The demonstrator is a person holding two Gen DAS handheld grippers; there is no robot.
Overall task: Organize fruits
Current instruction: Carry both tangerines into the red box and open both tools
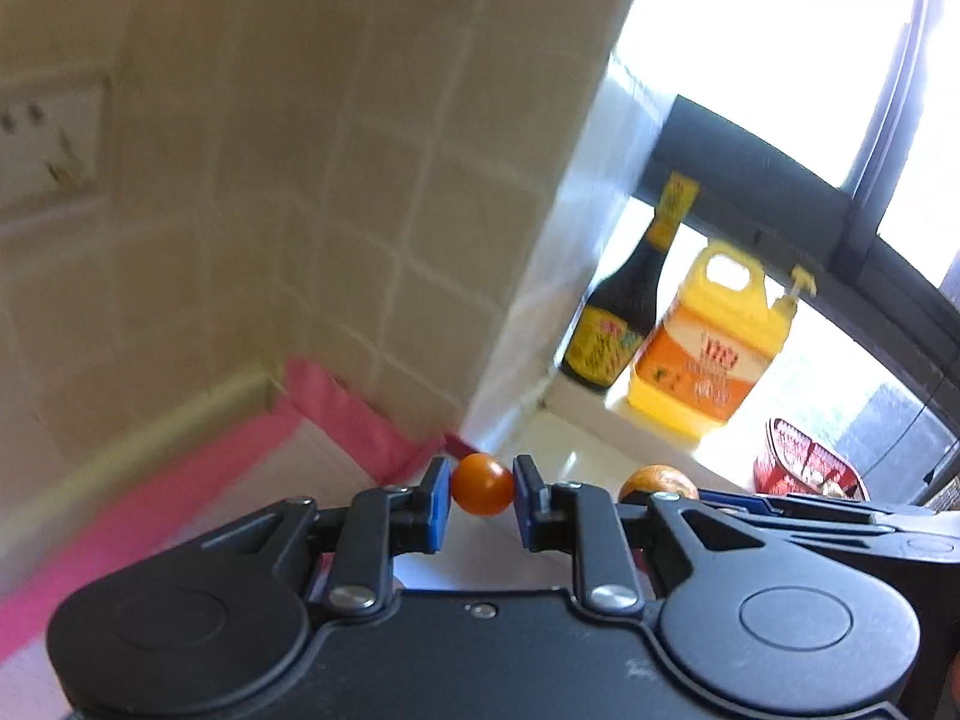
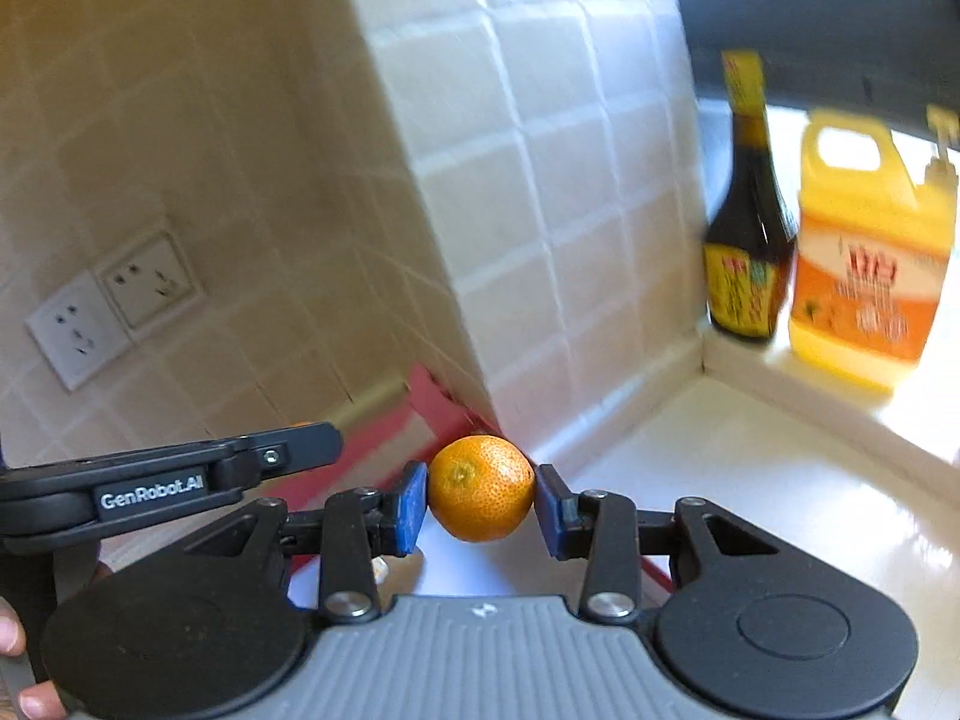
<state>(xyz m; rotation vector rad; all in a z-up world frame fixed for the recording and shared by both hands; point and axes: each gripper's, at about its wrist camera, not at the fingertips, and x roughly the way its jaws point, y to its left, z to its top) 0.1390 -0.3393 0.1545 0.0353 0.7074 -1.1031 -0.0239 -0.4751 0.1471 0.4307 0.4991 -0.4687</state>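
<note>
The left gripper [image 1: 482, 501] was clamped on a small, glossy orange cherry tomato [image 1: 482, 483], its blue pads pressing the fruit from both sides. The tomato hung clear of the counter, in front of the corner where the beige tiled wall [image 1: 270, 180] met a jutting white-tiled pillar [image 2: 540, 180]. A pink cloth [image 1: 150, 516] lay below and to the left of it, along the foot of the wall.

The right gripper [image 2: 480, 504] was closed on a round, dimpled orange mandarin [image 2: 482, 487], held between its blue pads above the pale glossy countertop [image 2: 750, 480]. In the left wrist view the mandarin [image 1: 659, 480] showed just to the right of the tomato, so the two fruits were carried side by side. The left gripper's black arm, printed with white lettering, crossed the lower left of the right wrist view.

On the sunlit windowsill stood a dark glass sauce bottle with a yellow label [image 1: 624, 312], and just beside it a yellow plastic jug with an orange label [image 1: 708, 348]. A red patterned container [image 1: 804, 468] sat near the sill. Two white wall sockets [image 2: 114, 306] were set in the beige tiles. Fingertips [image 2: 12, 636] showed at the lower left edge.
</note>
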